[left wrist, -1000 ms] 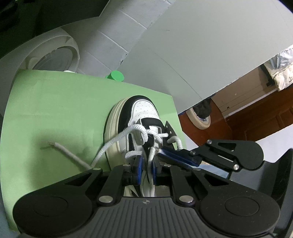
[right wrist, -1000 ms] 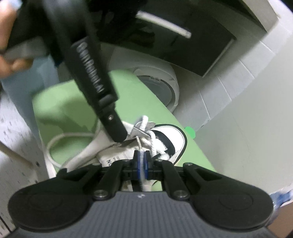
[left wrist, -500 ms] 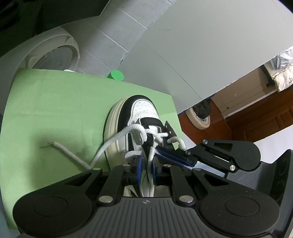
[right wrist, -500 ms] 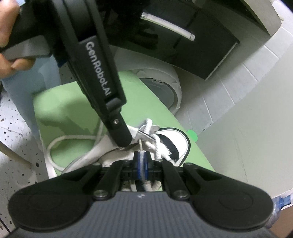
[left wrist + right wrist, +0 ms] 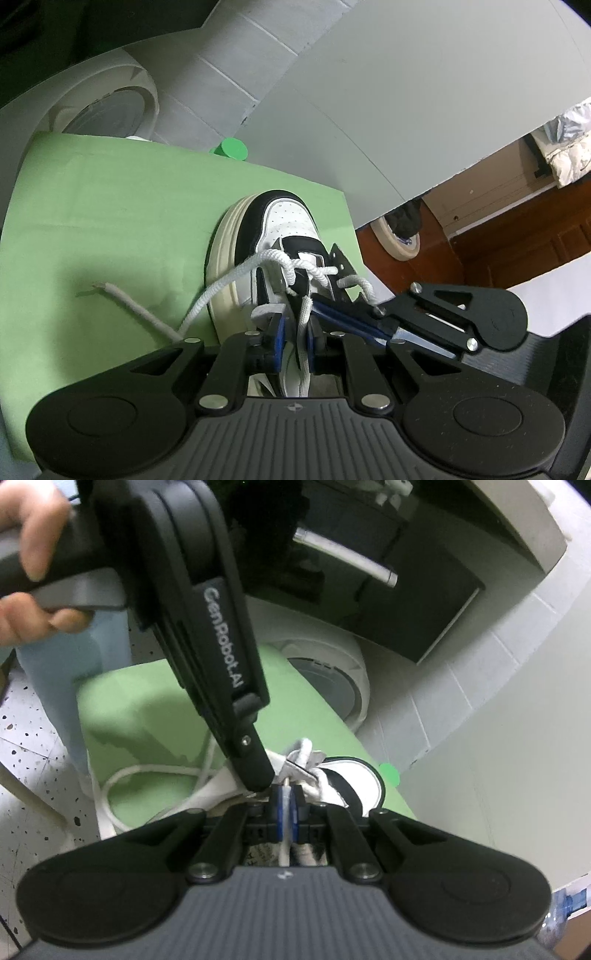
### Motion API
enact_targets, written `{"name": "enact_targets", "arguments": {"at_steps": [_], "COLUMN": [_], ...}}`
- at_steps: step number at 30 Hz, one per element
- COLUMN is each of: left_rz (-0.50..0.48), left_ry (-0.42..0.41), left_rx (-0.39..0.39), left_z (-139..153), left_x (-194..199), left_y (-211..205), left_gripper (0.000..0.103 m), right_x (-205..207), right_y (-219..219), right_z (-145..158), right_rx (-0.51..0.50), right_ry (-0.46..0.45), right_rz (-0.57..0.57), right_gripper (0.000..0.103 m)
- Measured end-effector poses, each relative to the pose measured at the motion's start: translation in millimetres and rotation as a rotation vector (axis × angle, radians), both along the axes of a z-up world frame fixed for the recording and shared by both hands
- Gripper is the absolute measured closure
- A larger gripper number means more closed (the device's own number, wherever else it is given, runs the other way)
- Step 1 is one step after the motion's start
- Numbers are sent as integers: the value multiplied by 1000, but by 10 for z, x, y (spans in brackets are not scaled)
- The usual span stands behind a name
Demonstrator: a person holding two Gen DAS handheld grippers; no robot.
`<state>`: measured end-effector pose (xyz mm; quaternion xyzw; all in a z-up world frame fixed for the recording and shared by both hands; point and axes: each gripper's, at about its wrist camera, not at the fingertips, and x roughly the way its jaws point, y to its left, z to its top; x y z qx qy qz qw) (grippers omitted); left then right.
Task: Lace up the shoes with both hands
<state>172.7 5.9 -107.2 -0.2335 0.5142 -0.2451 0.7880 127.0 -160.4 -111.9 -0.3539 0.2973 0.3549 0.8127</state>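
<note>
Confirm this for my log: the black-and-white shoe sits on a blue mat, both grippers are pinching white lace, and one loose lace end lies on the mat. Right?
Not quite: the mat is green, not blue, as the left wrist view shows. The rest holds: the shoe sits on it, the left gripper and right gripper each pinch white lace, and a loose lace end lies on the mat.

Right claw (image 5: 325,314) slightly lower, nearer.
</note>
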Motion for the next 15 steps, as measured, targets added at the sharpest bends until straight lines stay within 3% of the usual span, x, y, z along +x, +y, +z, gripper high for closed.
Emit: {"name": "enact_targets", "arguments": {"at_steps": [8,12,15], "left_rz": [-4,18,57], "left_ry": [-28,-31,-28], "left_rx": [-76,-102,-118], "left_z": [154,194,204], "left_x": [-96,-111,-78], "left_y": [96,166,236], "left_gripper": [88,81,81], "right_x": [27,34,39], "right_y": [-26,-87,-118], "right_z": [14,84,139], "right_rx": [27,49,61], "right_ry": [-2,12,29], "right_rz": [-13,-51,-74], "right_gripper": [97,86,86]}}
